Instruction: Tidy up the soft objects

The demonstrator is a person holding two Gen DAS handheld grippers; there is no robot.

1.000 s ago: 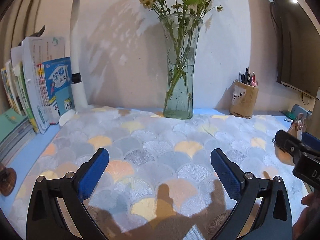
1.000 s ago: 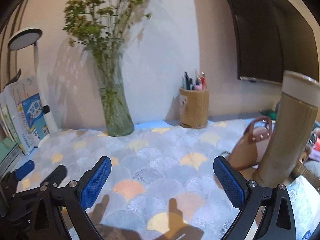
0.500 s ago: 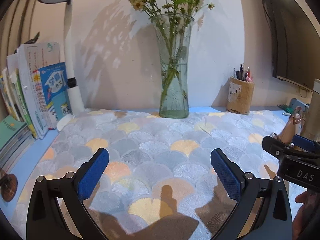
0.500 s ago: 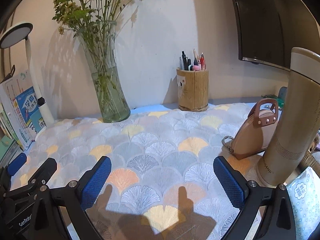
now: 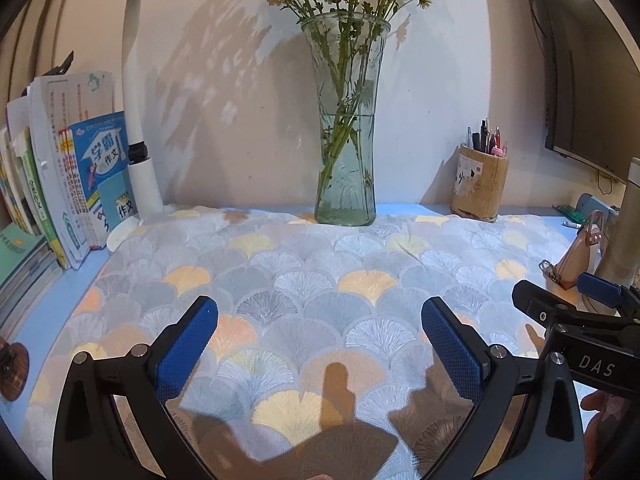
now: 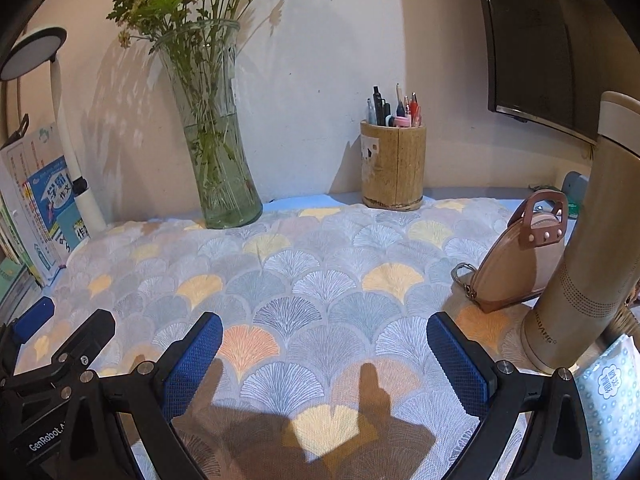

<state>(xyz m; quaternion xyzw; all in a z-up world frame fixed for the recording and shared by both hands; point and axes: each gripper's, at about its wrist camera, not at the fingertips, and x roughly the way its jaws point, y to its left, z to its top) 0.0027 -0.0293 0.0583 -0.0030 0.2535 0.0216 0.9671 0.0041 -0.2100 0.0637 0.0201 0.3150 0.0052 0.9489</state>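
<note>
Both hand-held grippers wide apart, empty: left hand-held gripper (image 5: 320,332); right hand-held gripper (image 6: 325,344)

Left wrist view: low over the patterned cloth (image 5: 320,280), facing the back wall, glass vase (image 5: 346,152) dead ahead, books (image 5: 60,184) at left edge, right gripper (image 5: 560,296) intruding at right edge. Right wrist view: same low height, set further right, facing the same wall, pen holder (image 6: 393,164) near centre, thermos (image 6: 580,264) close at right, left gripper (image 6: 64,320) at lower left. Shared: cloth, vase, pen holder, lamp (image 6: 60,120), books.
</note>
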